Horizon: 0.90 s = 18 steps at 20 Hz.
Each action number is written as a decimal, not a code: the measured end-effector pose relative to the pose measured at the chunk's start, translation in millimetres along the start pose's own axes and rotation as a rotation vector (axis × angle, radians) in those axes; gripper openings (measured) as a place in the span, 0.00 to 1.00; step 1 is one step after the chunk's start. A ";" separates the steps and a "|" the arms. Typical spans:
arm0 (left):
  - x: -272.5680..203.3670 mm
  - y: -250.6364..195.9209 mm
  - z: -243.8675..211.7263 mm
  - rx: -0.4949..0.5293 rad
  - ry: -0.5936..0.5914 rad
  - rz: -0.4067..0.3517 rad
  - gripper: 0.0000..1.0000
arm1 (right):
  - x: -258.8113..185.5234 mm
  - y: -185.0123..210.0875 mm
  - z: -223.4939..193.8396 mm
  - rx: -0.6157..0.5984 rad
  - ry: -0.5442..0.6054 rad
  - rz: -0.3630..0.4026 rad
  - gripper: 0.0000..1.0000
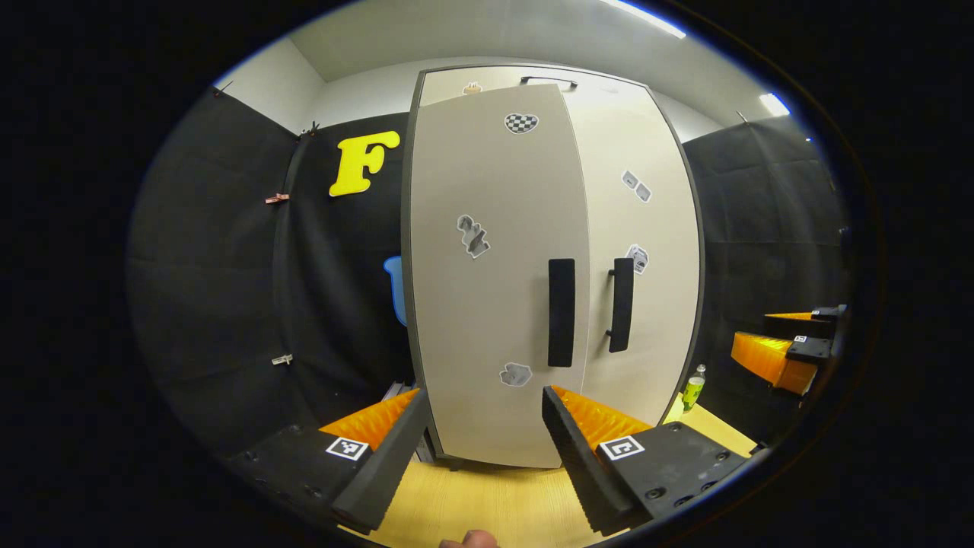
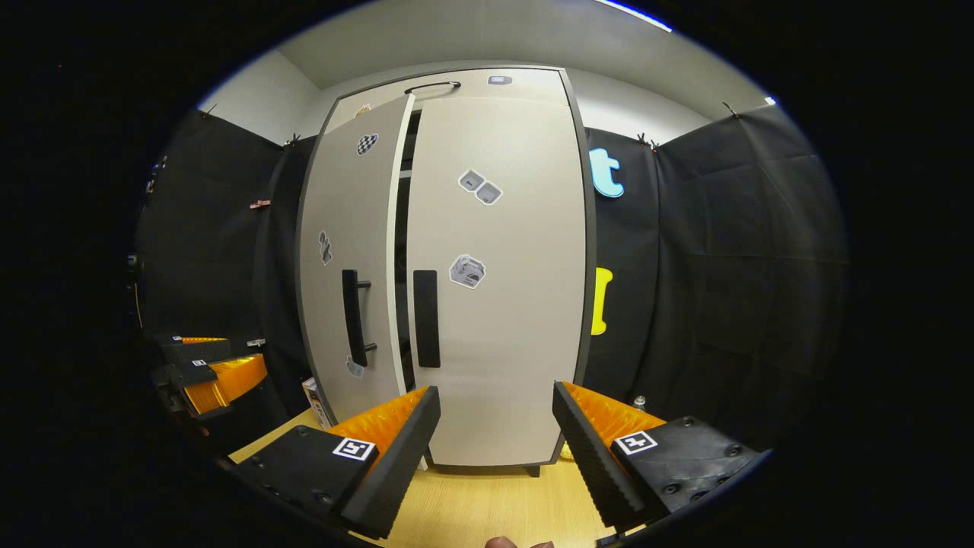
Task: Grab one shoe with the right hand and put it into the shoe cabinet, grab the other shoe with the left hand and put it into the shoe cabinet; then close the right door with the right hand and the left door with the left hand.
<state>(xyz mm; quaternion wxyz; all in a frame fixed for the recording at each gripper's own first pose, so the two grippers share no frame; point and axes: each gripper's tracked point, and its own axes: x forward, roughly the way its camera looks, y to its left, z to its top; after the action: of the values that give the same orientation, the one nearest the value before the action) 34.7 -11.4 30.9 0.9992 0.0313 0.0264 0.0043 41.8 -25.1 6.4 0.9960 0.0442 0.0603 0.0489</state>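
Facing shoe cabinet on wooden floor; right door flush, left door ajar, dark gap between. Left gripper and right gripper both wide, holding nothing, short of doors

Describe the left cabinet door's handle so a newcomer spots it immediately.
Find the tall pale shoe cabinet against the black wall. Its left door stands slightly ajar. The left handle is the black vertical bar near that door's inner edge; unlike the right handle, it shows its mounting posts side-on.

Left gripper and right gripper both gape wide, holding nothing; a fingertip, seemingly, pokes beneath each.
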 end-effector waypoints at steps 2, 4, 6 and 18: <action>-0.2 1.0 1.0 -0.001 -0.002 0.000 0.95 | -0.9 -1.5 -0.1 -0.003 0.000 -0.002 0.98; -0.2 1.0 0.6 -0.003 -0.002 0.002 0.95 | -1.1 -0.8 0.6 -0.004 -0.001 -0.002 0.98; -1.3 2.0 1.0 -0.003 -0.001 0.004 0.95 | -0.3 -0.1 2.3 -0.001 -0.002 0.000 0.98; -4.5 3.5 -3.2 -0.006 0.011 0.010 0.94 | -3.7 2.0 0.4 -0.003 0.001 0.009 0.97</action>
<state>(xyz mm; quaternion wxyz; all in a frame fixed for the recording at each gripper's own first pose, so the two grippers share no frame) 30.0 -7.7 28.1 0.9991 0.0284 0.0317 0.0095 38.0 -23.5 7.3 0.9958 0.0429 0.0606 0.0534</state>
